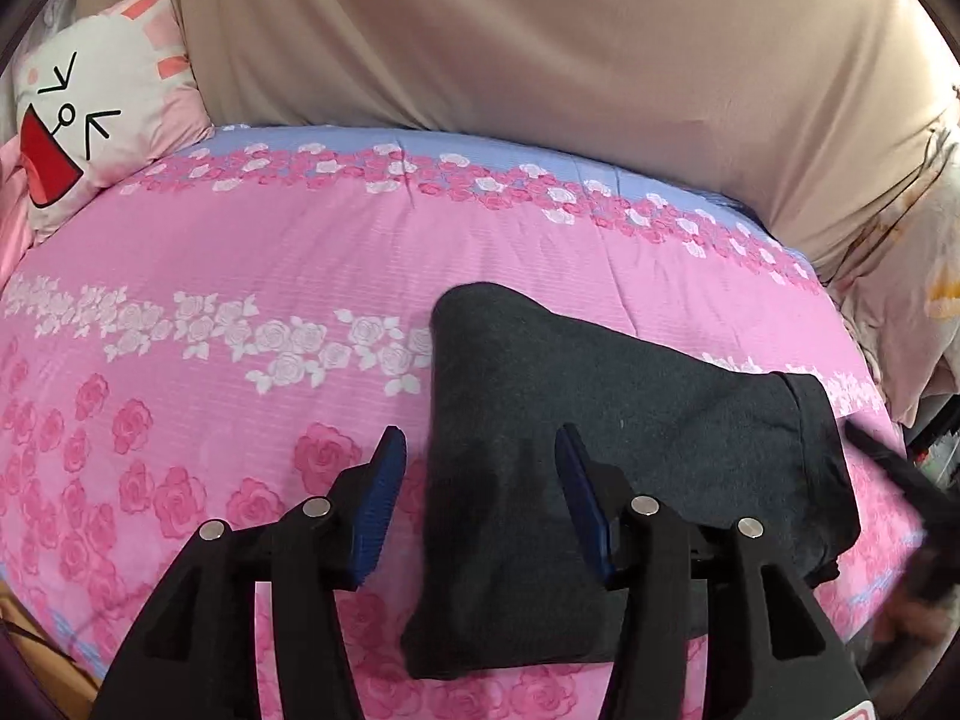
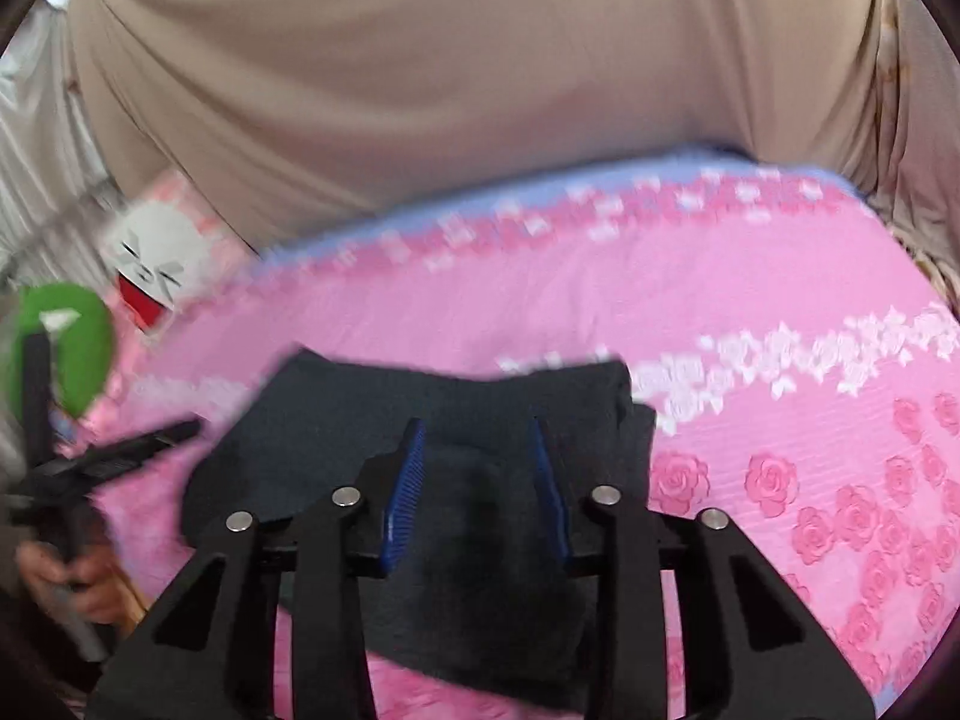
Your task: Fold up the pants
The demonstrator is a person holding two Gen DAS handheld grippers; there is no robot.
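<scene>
While folded dark pants (image 1: 606, 450) lie on the pink bedsheet (image 1: 252, 252), the left gripper (image 1: 477, 450) and right gripper (image 2: 477, 438) hover above them, jaws spread and empty.

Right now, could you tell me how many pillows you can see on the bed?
1. A white and pink cartoon-face pillow lies at the far left corner of the pink floral bed, against the beige cloth. Others may lie beyond the picture's edge.
</scene>
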